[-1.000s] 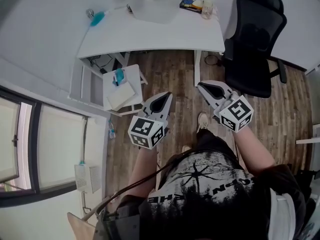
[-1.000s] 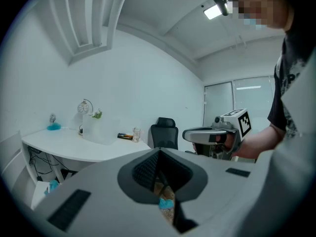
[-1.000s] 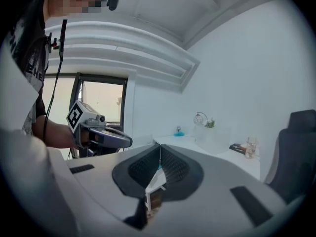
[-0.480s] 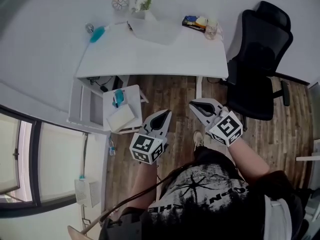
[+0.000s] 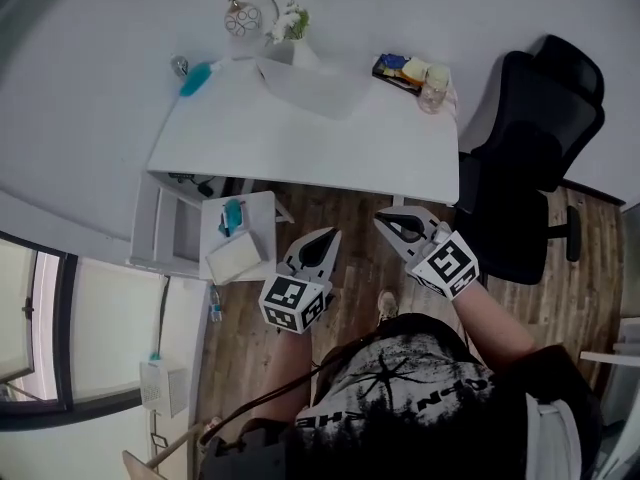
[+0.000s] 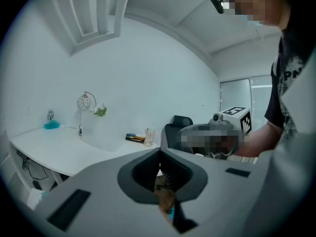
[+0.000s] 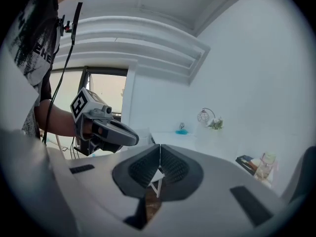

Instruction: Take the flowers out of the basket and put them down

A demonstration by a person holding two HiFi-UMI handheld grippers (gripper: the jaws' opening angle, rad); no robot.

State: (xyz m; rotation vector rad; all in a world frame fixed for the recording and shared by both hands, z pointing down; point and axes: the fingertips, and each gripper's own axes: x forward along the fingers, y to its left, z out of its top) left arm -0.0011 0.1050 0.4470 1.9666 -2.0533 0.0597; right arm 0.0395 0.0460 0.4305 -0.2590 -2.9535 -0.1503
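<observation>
A small bunch of white flowers with green leaves (image 5: 290, 18) stands up at the back of the white desk (image 5: 300, 133), at the rim of a pale translucent basket (image 5: 308, 80). In the gripper views the flowers (image 6: 100, 110) (image 7: 215, 124) look small and far off. My left gripper (image 5: 333, 234) and right gripper (image 5: 380, 218) hang side by side over the wooden floor, short of the desk's front edge and pointing toward it. Both are shut and hold nothing; the pads meet in the left gripper view (image 6: 159, 151) and the right gripper view (image 7: 160, 146).
A black office chair (image 5: 530, 158) stands right of the desk. A low white stand (image 5: 240, 243) with a teal item sits under the desk's left front. On the desk are a round wire ornament (image 5: 243, 16), a blue brush (image 5: 195, 73) and a glass (image 5: 435, 86).
The person has walked toward the desk, which now sits lower and nearer in the head view. Both grippers came forward with the person and stayed shut.
</observation>
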